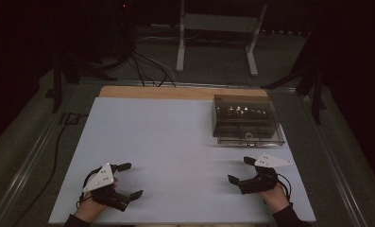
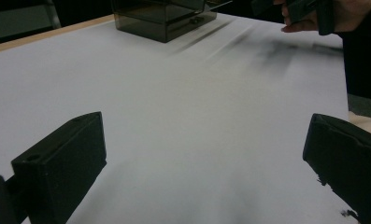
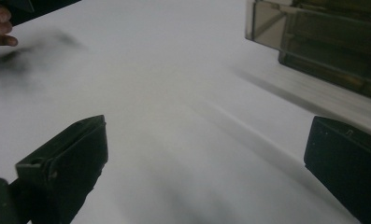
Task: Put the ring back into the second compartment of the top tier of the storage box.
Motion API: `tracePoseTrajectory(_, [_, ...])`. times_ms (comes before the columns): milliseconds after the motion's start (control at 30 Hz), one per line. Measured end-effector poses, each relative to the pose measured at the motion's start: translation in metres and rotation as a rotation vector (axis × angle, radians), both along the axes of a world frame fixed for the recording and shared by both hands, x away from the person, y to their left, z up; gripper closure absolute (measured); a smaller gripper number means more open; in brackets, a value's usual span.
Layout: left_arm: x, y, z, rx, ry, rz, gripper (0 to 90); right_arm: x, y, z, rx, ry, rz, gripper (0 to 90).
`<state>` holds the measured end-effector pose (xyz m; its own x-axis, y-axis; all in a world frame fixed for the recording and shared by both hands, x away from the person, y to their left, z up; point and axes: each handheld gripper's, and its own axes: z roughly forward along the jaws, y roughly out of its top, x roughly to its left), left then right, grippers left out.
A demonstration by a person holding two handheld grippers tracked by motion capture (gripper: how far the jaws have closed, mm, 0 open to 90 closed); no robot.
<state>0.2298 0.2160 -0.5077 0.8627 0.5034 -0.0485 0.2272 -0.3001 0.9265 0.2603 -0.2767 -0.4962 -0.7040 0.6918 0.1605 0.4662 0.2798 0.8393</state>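
Observation:
A smoky transparent drawer box (image 1: 245, 119) stands at the back right of the white table top (image 1: 175, 151); its lower drawer is pulled out slightly. My left gripper (image 1: 130, 179) rests near the front left edge, open, nothing between its jaws. My right gripper (image 1: 241, 169) sits at the front right, a short way in front of the box, also open and empty. In the left gripper view the box (image 2: 167, 16) lies far ahead; the gripper (image 2: 206, 154) has bare table between its jaws. In the right gripper view the box (image 3: 323, 39) is at the upper right, beyond the open gripper (image 3: 206, 158).
A strip of wooden table edge (image 1: 180, 92) shows behind the white sheet. Beyond it are a grey stand's legs (image 1: 216, 42) and cables (image 1: 149, 71) on the floor. Metal rails (image 1: 29, 156) run along both sides of the table.

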Motion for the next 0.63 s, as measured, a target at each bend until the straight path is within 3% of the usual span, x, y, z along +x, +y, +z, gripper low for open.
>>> tracePoseTrajectory(233, [0.0, 0.001, 0.0, -0.003, -0.002, 0.0, 0.7, -0.008, -0.013, -0.005, -0.032, -0.008, -0.036, 0.0])
tracePoseTrajectory(367, [0.0, 0.0, 0.0, -0.002, -0.001, -0.001, 0.7, -0.018, -0.026, -0.009, -0.007, 0.0, -0.056, 0.0])
tracePoseTrajectory(633, [0.0, 0.001, 0.0, -0.002, -0.001, 0.0, 0.7, -0.03, -0.042, -0.012, -0.031, -0.001, -0.107, 0.0])
